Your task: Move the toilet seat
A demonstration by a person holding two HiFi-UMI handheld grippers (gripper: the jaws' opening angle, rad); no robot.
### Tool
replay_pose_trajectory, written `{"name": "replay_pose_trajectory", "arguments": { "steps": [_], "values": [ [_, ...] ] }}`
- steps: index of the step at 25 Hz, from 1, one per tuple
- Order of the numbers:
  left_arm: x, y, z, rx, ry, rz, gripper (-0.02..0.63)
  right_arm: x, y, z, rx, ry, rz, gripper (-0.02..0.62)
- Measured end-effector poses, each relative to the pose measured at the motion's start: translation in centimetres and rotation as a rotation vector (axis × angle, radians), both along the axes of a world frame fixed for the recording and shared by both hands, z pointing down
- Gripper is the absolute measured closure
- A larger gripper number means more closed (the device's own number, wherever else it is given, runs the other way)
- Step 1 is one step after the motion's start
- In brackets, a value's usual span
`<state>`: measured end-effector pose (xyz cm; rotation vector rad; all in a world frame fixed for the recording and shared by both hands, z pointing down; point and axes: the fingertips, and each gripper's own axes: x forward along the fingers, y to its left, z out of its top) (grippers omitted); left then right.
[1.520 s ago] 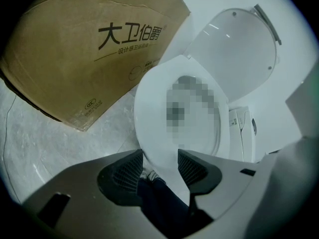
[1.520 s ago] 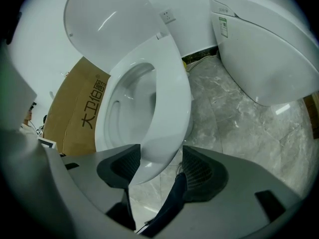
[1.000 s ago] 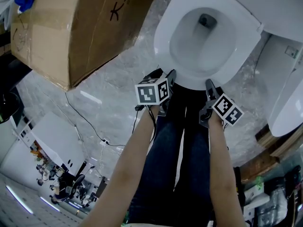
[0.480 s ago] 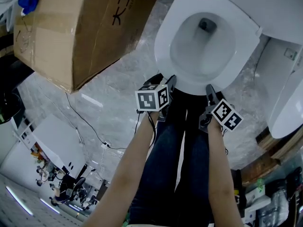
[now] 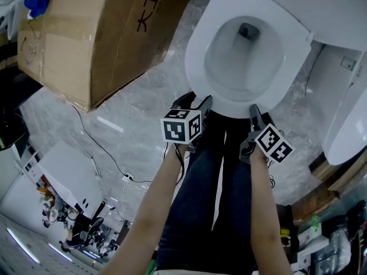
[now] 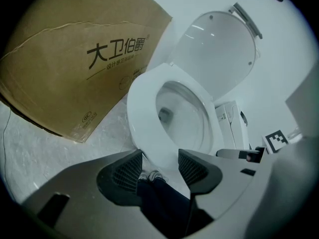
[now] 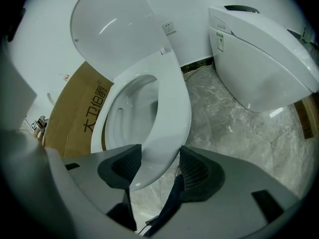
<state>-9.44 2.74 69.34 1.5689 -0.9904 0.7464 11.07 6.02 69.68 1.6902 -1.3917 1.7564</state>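
While both pairs hang released, my left fingers (image 6: 124, 171) (image 5: 205, 104) stand apart with the front edge of the seat (image 6: 142, 103) showing in the gap between them, and I cannot tell whether they touch it. My right fingers (image 7: 195, 171) (image 5: 254, 113) are spread as well, and the seat's (image 7: 175, 108) front curve lies between them, unclamped. From the head view both pairs sit just at the near rim of the seat (image 5: 198, 36), left one toward the near-left, right one toward the near-right. The seat lies down on the bowl, with the lid (image 6: 219, 54) (image 7: 109, 29) raised behind it. Below my arms are my legs (image 5: 212, 199) in dark jeans. A big cardboard box (image 5: 86, 33) (image 6: 65, 68) (image 7: 75, 118) stands to the left of the toilet on the grey marble floor (image 5: 132, 119). A second white toilet (image 7: 259, 49) sits on the right.
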Motion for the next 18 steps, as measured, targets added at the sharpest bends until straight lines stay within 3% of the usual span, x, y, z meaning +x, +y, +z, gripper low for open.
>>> {"name": "replay_pose_trajectory", "arguments": {
  "steps": [18],
  "values": [
    [0.2,-1.1,-7.5,0.126,0.080,0.019,0.385,0.6,-0.9,-6.5,0.065,0.013,0.048,0.353]
  ]
}}
